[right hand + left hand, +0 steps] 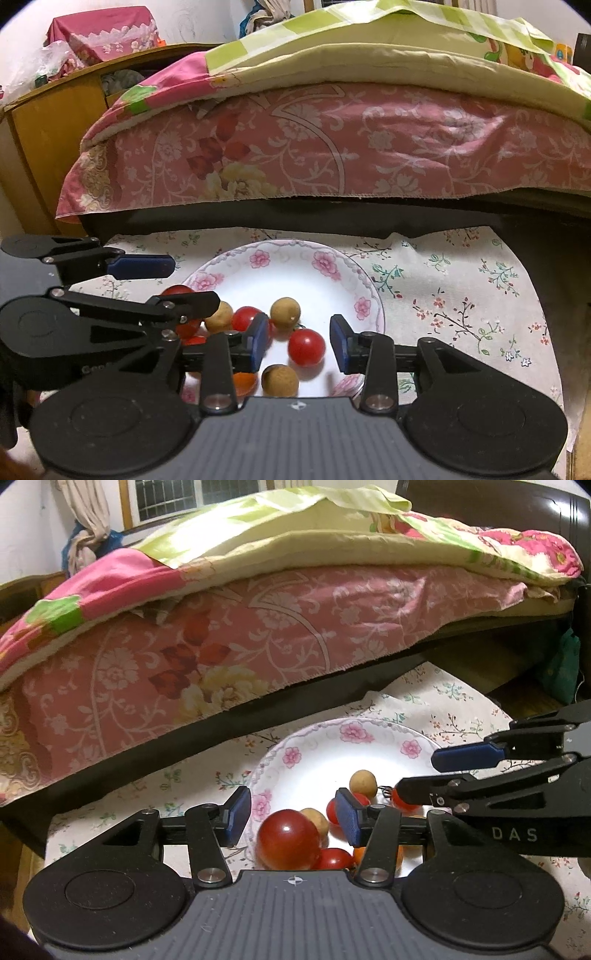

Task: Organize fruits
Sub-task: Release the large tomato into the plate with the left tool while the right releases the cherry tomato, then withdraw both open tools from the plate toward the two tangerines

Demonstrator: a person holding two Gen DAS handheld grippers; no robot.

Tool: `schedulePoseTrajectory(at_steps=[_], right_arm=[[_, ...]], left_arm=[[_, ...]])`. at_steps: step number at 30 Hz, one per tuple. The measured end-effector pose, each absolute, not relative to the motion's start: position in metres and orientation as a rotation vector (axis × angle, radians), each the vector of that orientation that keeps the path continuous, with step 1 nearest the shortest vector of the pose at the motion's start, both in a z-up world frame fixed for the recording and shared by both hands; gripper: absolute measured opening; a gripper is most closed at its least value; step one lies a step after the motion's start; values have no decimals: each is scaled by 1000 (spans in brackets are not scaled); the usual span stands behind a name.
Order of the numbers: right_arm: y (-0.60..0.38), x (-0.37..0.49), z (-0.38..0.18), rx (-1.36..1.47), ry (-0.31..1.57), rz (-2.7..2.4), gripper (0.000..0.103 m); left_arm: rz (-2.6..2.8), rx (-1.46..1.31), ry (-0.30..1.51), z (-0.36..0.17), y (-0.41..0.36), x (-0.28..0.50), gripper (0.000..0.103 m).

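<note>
- Left wrist view: the left tool [291,818] is seen spread wide, nothing pinched, poised above the near left part of the floral plate [295,764]. A large red tomato [289,839] is located between its fingers, untouched. A tan longan [363,782] is found farther in. The right tool [413,775] enters from the right, spread.
- Right wrist view: the right tool [300,343] is seen spread, empty. A cherry tomato [306,346] lies between its fingers on the plate [369,295]; a second longan [280,380] sits nearer. The plate rests on the cloth-covered desk [461,295] beside the bed [332,147].
</note>
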State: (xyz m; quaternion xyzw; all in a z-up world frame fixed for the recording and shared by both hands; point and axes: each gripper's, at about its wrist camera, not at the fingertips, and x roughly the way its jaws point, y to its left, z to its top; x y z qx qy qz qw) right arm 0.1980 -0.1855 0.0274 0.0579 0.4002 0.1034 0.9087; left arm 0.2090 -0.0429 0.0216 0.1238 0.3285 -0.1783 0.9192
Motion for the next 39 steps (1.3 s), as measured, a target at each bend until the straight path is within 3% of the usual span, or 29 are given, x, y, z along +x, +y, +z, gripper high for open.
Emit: schedulePoseTrajectory(at_steps=[19, 39], right_arm=[[-151, 154, 52, 74, 832, 279, 37], [-128, 110, 33, 112, 945, 300, 37]], left_arm=[[-373, 236, 715, 35, 0, 153, 62], [-409, 246, 840, 12, 15, 120, 63]])
